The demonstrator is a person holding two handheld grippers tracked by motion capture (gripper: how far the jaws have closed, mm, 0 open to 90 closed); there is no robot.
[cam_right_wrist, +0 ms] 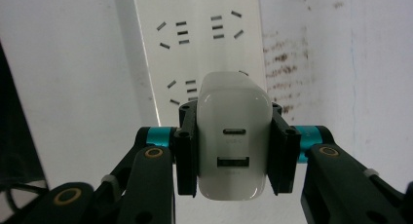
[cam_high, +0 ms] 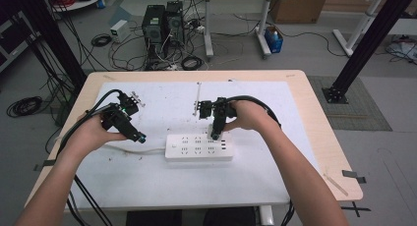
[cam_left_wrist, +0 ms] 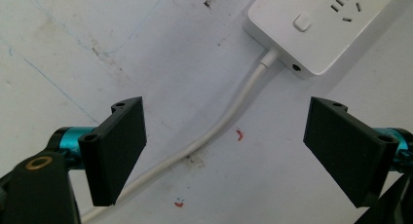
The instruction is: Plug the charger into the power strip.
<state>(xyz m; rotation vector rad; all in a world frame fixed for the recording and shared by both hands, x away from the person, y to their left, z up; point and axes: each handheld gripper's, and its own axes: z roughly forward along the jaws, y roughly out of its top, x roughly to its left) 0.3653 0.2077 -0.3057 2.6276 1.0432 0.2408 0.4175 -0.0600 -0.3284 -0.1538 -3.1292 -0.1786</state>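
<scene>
Black tongs with teal collars, brass screws.

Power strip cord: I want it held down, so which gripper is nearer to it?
Left. The left gripper hangs open right over the cord; the right gripper is over the power strip, clamping a charger.

In the right gripper view, the charger clamped between the jaws of the right gripper hides its own prongs and the sockets of the power strip beyond it, so whether it is seated cannot be told. The strip runs off the top edge. In the left gripper view, the strip ahead of the wide-apart jaws is cut by the top and right edges, and its cord leaves at the bottom, behind the left jaw. In the high view, the right hand covers most of its gripper, and the charger there is too small to make out.
</scene>
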